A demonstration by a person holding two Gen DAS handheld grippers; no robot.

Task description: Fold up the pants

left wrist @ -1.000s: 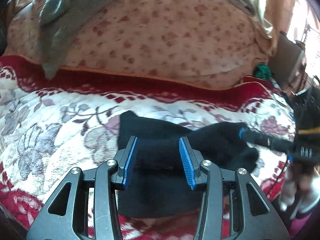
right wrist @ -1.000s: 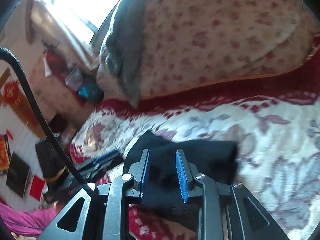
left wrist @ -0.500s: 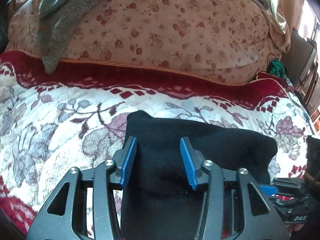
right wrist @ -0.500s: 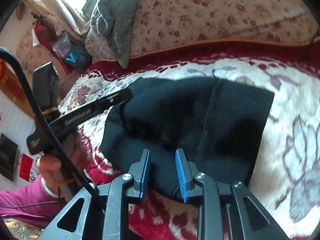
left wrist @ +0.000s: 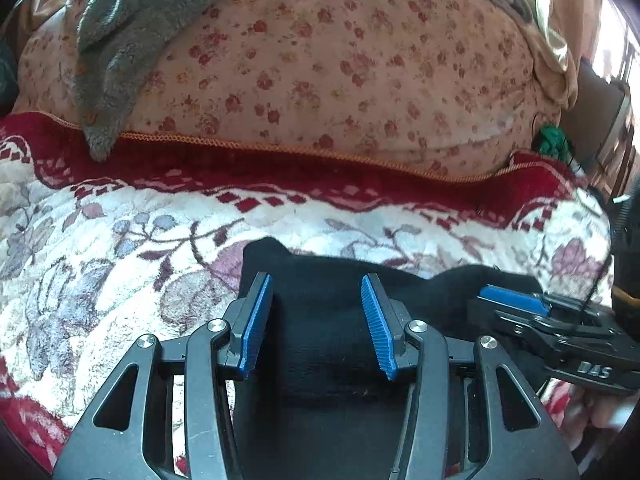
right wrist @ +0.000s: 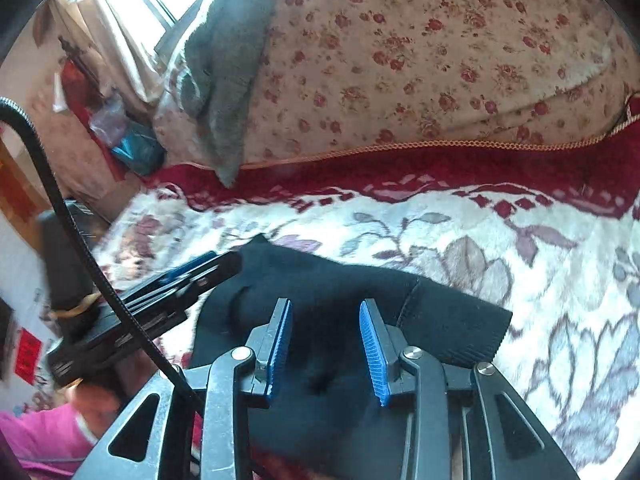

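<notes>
Bedroom: floral blanket [left wrist: 120, 248], quilt [left wrist: 340, 72].

Near end of the black pants [left wrist: 320, 320] behind the gripper frame, off the bottom edge

The left tool [left wrist: 317, 320] is matte black, with cut-out triangular windows in its arms, round silver screws at the joints and ribbed blue pads [left wrist: 376, 326] on the inner faces of the fingers. The right tool [right wrist: 326, 346] is built alike, its arms showing a greyer sheen. A black ribbed cable [right wrist: 60, 208] curves past it. Pale lettering marks the right tool's side. A pink sleeve [right wrist: 44, 436] covers the left wrist, with bare skin above.
</notes>
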